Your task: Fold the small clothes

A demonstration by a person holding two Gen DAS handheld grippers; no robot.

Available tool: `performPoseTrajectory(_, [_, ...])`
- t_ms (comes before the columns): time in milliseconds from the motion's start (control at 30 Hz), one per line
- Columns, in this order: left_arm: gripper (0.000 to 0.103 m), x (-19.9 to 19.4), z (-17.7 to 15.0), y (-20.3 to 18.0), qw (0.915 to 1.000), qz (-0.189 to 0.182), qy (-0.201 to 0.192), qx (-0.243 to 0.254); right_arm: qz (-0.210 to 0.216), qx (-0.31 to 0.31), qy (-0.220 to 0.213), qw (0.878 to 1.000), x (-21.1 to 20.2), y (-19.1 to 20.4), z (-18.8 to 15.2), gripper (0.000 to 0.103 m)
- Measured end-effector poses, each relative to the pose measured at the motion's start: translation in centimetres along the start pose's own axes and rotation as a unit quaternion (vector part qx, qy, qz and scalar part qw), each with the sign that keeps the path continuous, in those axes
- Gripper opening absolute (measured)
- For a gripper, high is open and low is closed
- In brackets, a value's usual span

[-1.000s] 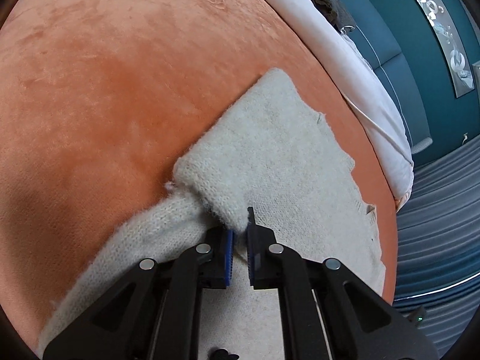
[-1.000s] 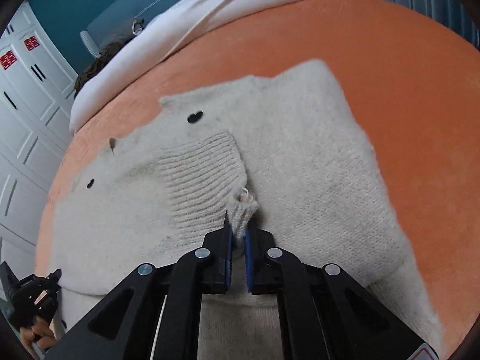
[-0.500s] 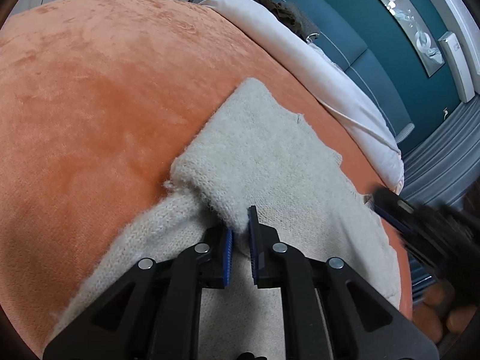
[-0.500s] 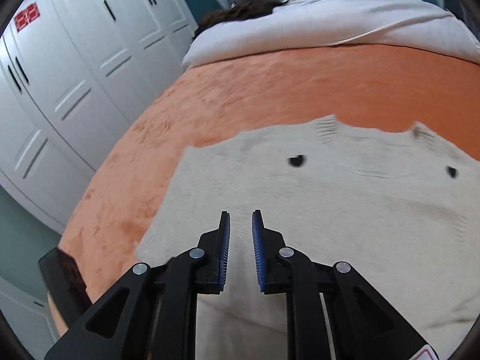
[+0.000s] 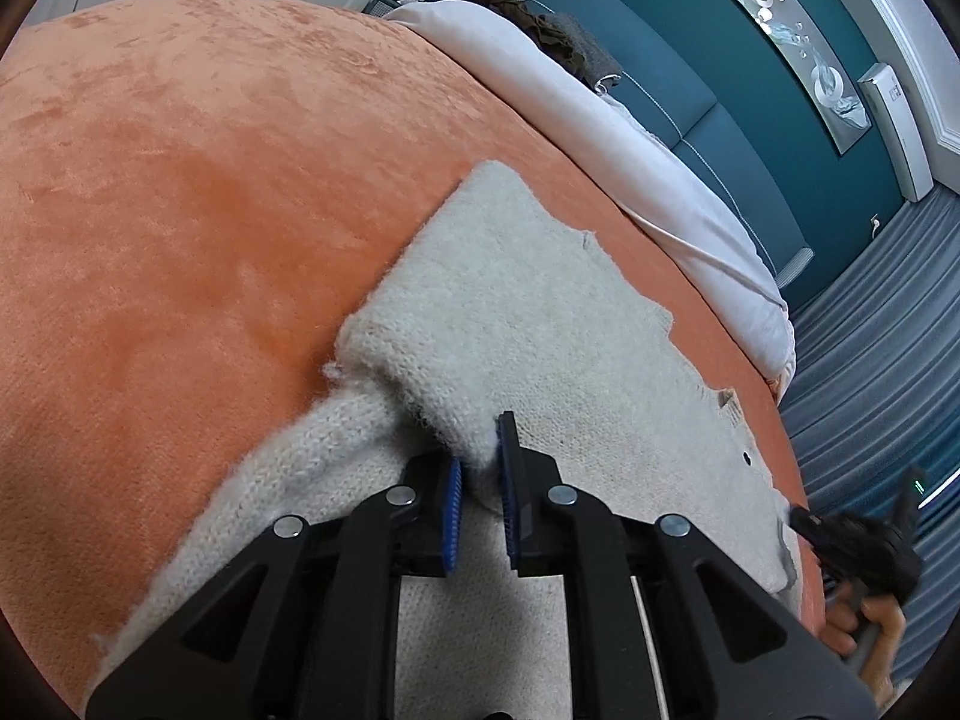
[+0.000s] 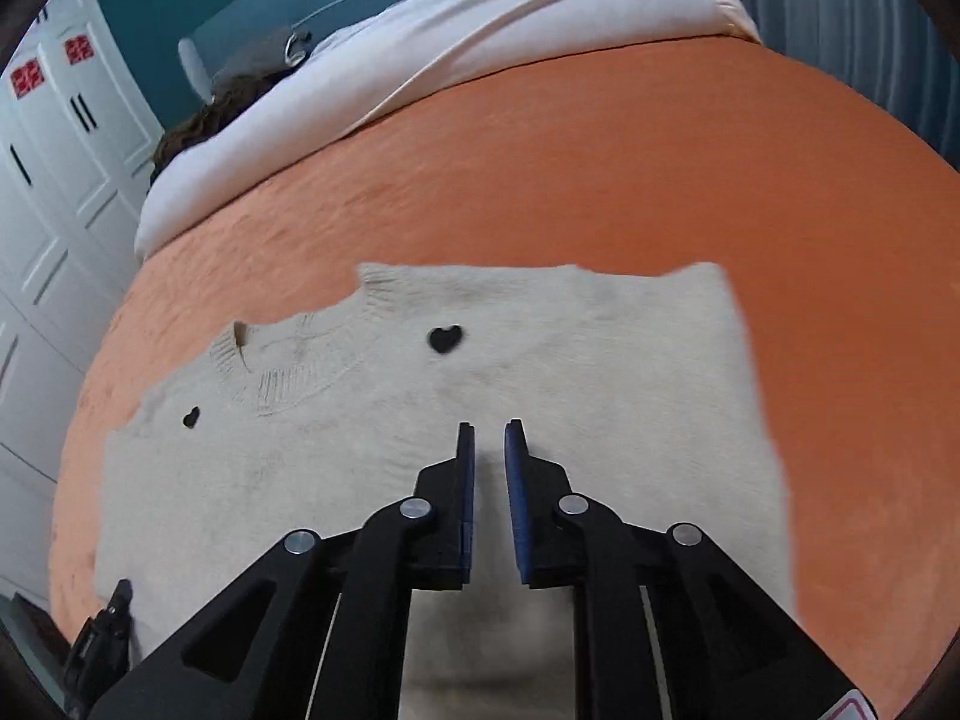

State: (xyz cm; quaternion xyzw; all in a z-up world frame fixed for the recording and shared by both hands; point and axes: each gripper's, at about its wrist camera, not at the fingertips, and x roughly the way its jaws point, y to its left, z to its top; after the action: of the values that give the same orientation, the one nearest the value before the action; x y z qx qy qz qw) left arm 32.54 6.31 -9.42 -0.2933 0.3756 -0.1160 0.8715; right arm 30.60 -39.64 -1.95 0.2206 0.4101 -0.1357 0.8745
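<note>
The cream knitted sweater (image 6: 456, 396) lies spread flat on the orange bed (image 6: 660, 180), neckline at the far side, so that I can work the folds against a soft, even surface. Its sleeve (image 5: 432, 372) is doubled over the body on the left side, the cuff end lying where a first inward fold would put it; I judge the sleeve step to be roughly in place and the body folds not yet done.

My left tongs (image 5: 480, 468) sit low at that folded sleeve. Their jaws have just been easing apart, but only a little: a narrow gap, with a tuft of the sleeve's knit edge between the blue pads. From this view I read the pads as touching and lightly pinching the wool, holding the fold down rather than lifting it.

My right tongs (image 6: 489, 450) hang above the middle of the sweater body, nearer than the two small black hearts (image 6: 445, 339). Their jaws have just been opening too, and stand slightly spread with nothing between them and no cloth touched. I'd guess they are free to go for the next edge.
</note>
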Motion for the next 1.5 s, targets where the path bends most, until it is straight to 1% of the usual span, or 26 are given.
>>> performPoseTrajectory(100, [0.011,0.0,0.0,-0.1,1.0,0.003,0.001,0.001,0.021,0.015,0.009,1.0,-2.5,-2.3,-2.8,0.054])
performPoseTrajectory(200, [0.011,-0.1,0.1,-0.4,0.9999,0.009,0.008,-0.002,0.02,0.023,0.055,0.998,-0.5,-2.3,-5.0,0.056])
performPoseTrajectory(233, [0.011,-0.1,0.3,-0.5,0.9998,0.014,0.014,-0.002,0.009,0.021,0.055,0.998,0.2,-1.6,-5.4,0.054])
performPoseTrajectory(267, [0.012,0.0,0.7,-0.7,0.9995,0.02,0.024,-0.003,-0.005,0.014,0.044,0.999,0.7,-0.5,-5.4,0.045])
performPoseTrajectory(300, [0.011,-0.2,1.3,-1.0,0.9989,0.027,0.037,-0.005,0.002,0.012,0.043,0.999,0.3,-0.2,-5.0,0.007])
performPoseTrajectory(333, [0.009,-0.5,1.9,-1.2,0.9986,0.034,0.041,-0.002,0.026,0.026,0.039,0.999,-0.5,0.1,-4.2,0.008])
performPoseTrajectory(400, [0.009,-2.1,3.1,-1.4,0.9984,0.052,0.019,0.0,0.064,0.038,-0.016,0.997,-3.9,0.0,-2.5,0.007])
performPoseTrajectory(433, [0.01,-2.2,3.5,-1.1,0.9982,0.057,0.02,-0.002,0.068,0.029,-0.044,0.996,-5.5,-0.3,-2.0,0.007])
performPoseTrajectory(467, [0.01,-1.9,3.6,-0.7,0.9975,0.064,0.03,-0.003,0.06,0.023,-0.052,0.997,-5.7,-0.7,-1.7,0.006])
performPoseTrajectory(500, [0.01,-1.1,3.4,-0.2,0.9963,0.072,0.046,0.002,0.041,0.023,-0.035,0.998,-4.5,-1.5,-1.9,0.006])
performPoseTrajectory(567, [0.01,-0.4,2.7,-0.4,0.994,0.086,0.052,0.042,-0.007,0.021,0.07,0.997,1.2,-3.2,-3.5,0.006])
performPoseTrajectory(600, [0.01,-0.4,2.4,-1.0,0.9914,0.099,0.051,0.068,-0.008,0.005,0.071,0.997,2.2,-3.2,-4.2,0.003])
performPoseTrajectory(633, [0.011,-0.5,2.4,-1.7,0.9886,0.112,0.058,0.082,-0.011,-0.005,0.053,0.999,1.2,-2.9,-4.2,0.007])
performPoseTrajectory(700, [0.018,-1.3,2.7,-2.5,0.986,0.116,0.081,0.087,0.007,0.029,0.051,0.998,-1.3,-2.7,-3.7,0.015])
performPoseTrajectory(767, [0.042,-3.4,2.7,-2.8,0.9837,0.122,0.09,0.096,0.027,0.029,0.025,0.999,-5.3,-2.6,-4.0,0.018])
performPoseTrajectory(800, [0.049,-5.0,2.4,-2.8,0.9831,0.122,0.088,0.104,0.025,0.018,0.011,0.999,-7.6,-2.5,-4.6,0.028])
performPoseTrajectory(833, [0.062,-6.9,1.9,-2.6,0.9825,0.122,0.086,0.111,0.017,0.009,0.002,1.0,-9.6,-2.7,-5.6,0.047])
performPoseTrajectory(867, [0.071,-8.6,1.3,-2.3,0.9821,0.121,0.087,0.115,0.006,0.002,-0.003,1.0,-11.9,-3.3,-7.2,0.056])
performPoseTrajectory(900, [0.075,-10.8,0.4,-1.5,0.982,0.119,0.091,0.115,0.0,-0.002,-0.001,1.0,-13.7,-4.1,-9.0,0.061])
performPoseTrajectory(1000, [0.085,-15.9,-2.9,1.1,0.9833,0.109,0.116,0.089,-0.013,0.004,0.035,0.999,-18.2,-7.3,-15.8,0.065])
performPoseTrajectory(1067, [0.087,-19.0,-5.7,3.5,0.9843,0.098,0.138,0.048,-0.017,0.025,0.072,0.997,-20.1,-9.5,-20.6,0.065])
performPoseTrajectory(1133, [0.087,-21.2,-8.4,5.6,0.9834,0.092,0.156,0.008,0.001,0.063,0.115,0.991,-20.8,-11.2,-24.8,0.065])
performPoseTrajectory(1233, [0.089,-23.3,-10.9,5.8,0.9882,0.08,0.13,0.002,0.018,0.108,0.138,0.984,-20.9,-12.3,-29.0,0.067])
performPoseTrajectory(1333, [0.091,-22.6,-11.7,4.4,0.9869,0.071,0.145,-0.002,0.023,0.115,0.109,0.987,-21.0,-11.5,-29.5,0.073])
performPoseTrajectory(1433, [0.09,-21.4,-12.0,3.0,0.9858,0.067,0.154,0.0,0.032,0.124,0.096,0.987,-20.5,-10.5,-28.5,0.074])
performPoseTrajectory(1500, [0.069,-20.7,-11.8,2.3,0.9857,0.06,0.158,-0.002,0.044,0.138,0.092,0.985,-19.3,-9.8,-27.5,0.07])
